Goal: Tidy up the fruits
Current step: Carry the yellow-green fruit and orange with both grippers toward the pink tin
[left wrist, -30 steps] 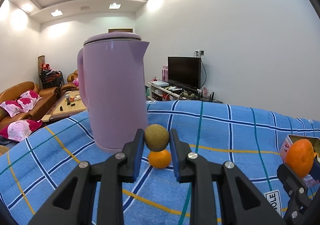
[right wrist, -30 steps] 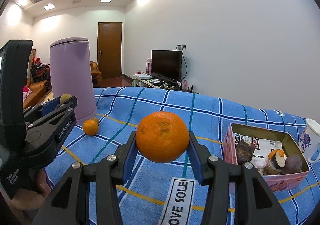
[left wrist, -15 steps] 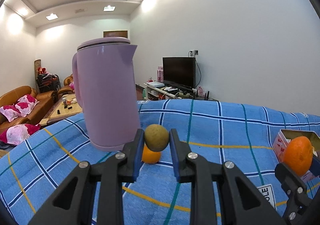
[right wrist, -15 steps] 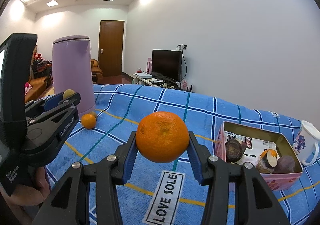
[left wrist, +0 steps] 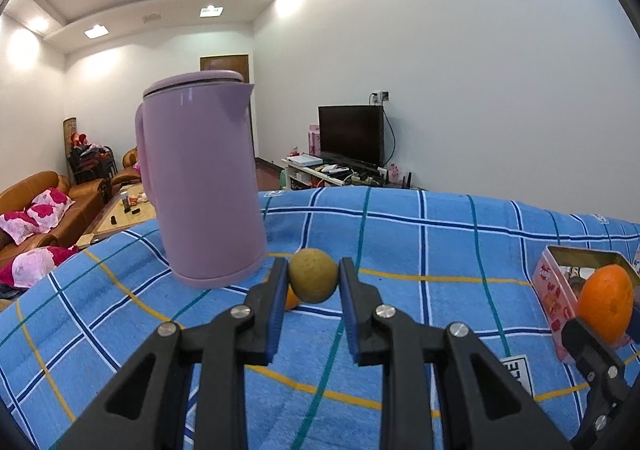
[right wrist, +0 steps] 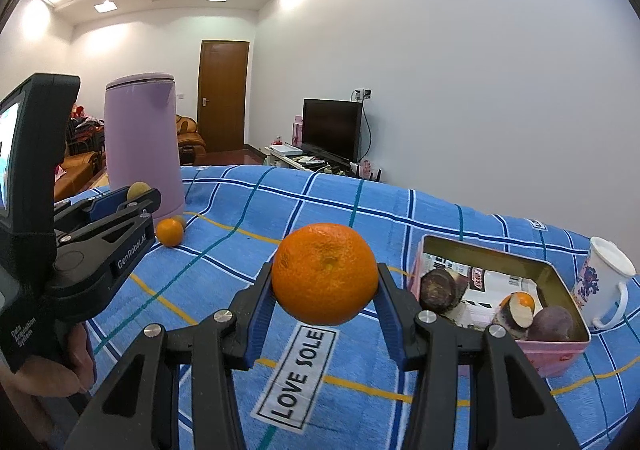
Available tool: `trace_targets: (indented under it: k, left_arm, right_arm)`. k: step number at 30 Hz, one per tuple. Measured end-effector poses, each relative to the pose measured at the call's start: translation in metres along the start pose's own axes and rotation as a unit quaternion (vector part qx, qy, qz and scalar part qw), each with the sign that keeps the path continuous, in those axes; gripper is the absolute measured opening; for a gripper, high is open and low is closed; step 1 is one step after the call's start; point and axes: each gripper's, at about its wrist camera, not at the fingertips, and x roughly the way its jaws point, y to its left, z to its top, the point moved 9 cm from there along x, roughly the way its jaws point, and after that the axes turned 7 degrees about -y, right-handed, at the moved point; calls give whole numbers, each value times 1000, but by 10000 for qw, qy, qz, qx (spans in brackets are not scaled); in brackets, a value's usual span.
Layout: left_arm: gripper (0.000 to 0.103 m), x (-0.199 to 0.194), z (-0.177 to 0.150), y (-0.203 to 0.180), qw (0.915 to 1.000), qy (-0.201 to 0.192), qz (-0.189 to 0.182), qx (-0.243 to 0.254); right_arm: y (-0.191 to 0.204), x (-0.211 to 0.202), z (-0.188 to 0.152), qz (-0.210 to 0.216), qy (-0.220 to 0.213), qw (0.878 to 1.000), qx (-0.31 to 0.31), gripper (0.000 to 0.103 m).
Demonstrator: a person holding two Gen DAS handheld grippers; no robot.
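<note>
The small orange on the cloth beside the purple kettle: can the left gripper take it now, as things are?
Probably not yet. The left gripper is shut on a small greenish-brown fruit, so its jaws are occupied. The small orange lies free on the blue checked cloth by the purple kettle; nothing else blocks it.

Cloth label (right wrist: 301, 374): "LOVE SOLE" in black capitals inside a black-edged white box, printed on the blue checked cloth.
Left hand-held gripper (right wrist: 138, 197): "GenRobot.AI" in white along its black arm.
Left hand-held gripper's body (right wrist: 22, 334): "Data Acquisition System" in small white letters.
Tin box lining (right wrist: 482, 276): print too small to read.
</note>
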Motion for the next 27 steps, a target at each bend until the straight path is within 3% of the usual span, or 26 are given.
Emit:
trace_targets:
  k: [8,15,27]
  left_arm:
    - [27,-3,-4,-21,9997,125,-223,56]
    - [27,-5,-4,-37,9984,267,-463,-196]
    - [27,-15,10,-84,9966,140,-800,-103]
  right_arm:
    - [-19,-4,-2,-21,10,9999,152,50]
    - [-31,-10,0,-17,-78,9998,195,50]
    - [-71,-20,5,-318,-266,9989,207,50]
